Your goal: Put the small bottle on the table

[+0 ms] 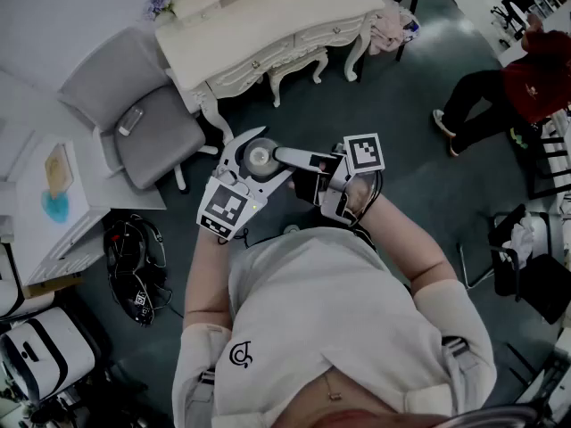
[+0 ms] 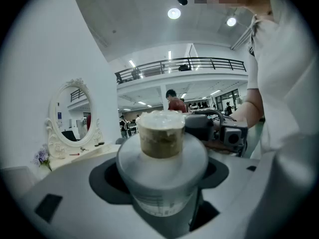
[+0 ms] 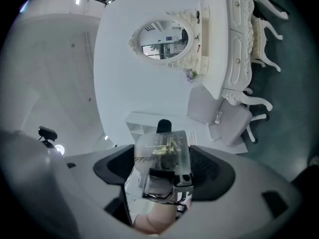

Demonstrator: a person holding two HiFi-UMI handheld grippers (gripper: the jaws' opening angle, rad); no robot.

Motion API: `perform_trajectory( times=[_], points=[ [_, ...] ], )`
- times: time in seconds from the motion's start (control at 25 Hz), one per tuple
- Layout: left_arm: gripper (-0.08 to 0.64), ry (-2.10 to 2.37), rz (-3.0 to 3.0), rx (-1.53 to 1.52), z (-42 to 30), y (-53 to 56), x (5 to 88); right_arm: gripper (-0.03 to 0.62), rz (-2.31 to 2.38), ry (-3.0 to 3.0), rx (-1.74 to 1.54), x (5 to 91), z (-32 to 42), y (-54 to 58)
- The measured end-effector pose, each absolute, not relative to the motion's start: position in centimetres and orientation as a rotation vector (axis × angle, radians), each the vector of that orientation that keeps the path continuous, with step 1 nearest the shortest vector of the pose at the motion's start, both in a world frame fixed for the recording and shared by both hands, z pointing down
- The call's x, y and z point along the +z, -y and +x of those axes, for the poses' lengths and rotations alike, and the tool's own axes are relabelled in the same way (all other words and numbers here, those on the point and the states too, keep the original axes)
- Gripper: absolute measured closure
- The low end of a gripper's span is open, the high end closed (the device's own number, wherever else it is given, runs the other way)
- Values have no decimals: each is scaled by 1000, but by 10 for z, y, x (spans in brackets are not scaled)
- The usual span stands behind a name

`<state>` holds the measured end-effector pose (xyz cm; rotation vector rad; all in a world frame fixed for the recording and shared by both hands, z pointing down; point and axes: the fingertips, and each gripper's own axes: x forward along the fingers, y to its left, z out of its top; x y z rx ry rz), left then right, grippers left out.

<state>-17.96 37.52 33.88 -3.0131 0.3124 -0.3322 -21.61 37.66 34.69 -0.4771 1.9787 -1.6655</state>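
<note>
small bottle (image 2: 162, 166) clamped in left hand-held gripper (image 1: 258, 160), contents hidden

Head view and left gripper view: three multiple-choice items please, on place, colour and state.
1. The oval mirror in a white carved frame stands: A on the floor; B on the white dressing table; C on a chair.
2. The padded office chair is: A red; B grey; C green.
3. The white round bottle with a brown neck is: A clamped in the left gripper; B on the floor; C on the table.
Answers: B, base on the tabletop; B, grey seat and back; A, jaws press its sides.
</note>
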Motion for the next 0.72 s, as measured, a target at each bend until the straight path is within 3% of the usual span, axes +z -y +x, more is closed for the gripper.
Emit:
perform_trajectory(
  times=[0.72],
  points=[
    [211,-306,-3028,-289,-182,-372,338,241,-509,-2007,-1688,347,-219,-374]
  ],
)
